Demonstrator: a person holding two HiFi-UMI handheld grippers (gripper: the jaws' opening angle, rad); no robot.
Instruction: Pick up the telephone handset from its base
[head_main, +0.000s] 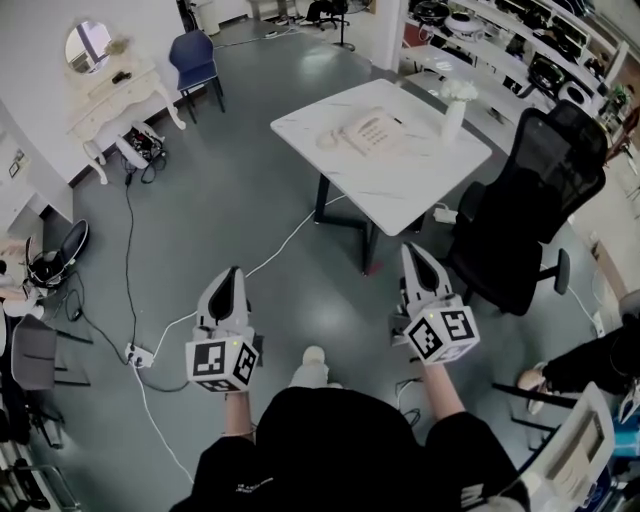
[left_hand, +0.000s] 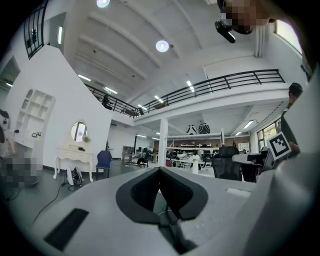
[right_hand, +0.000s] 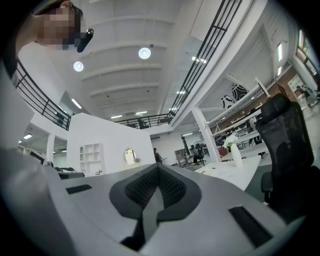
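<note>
I am holding the grey left gripper (head_main: 232, 272) and grey right gripper (head_main: 416, 250) closed and empty, since the cream telephone handset (head_main: 330, 138) is lying well ahead on the white square table (head_main: 400, 190).

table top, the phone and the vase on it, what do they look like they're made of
Table top: white, smooth, faintly grey-veined, so marble or marble-look laminate; can't tell which. Telephone: off-white with an even shell, likely moulded plastic. Vase: plain white, matte-looking, probably ceramic, though too small to be sure.
</note>
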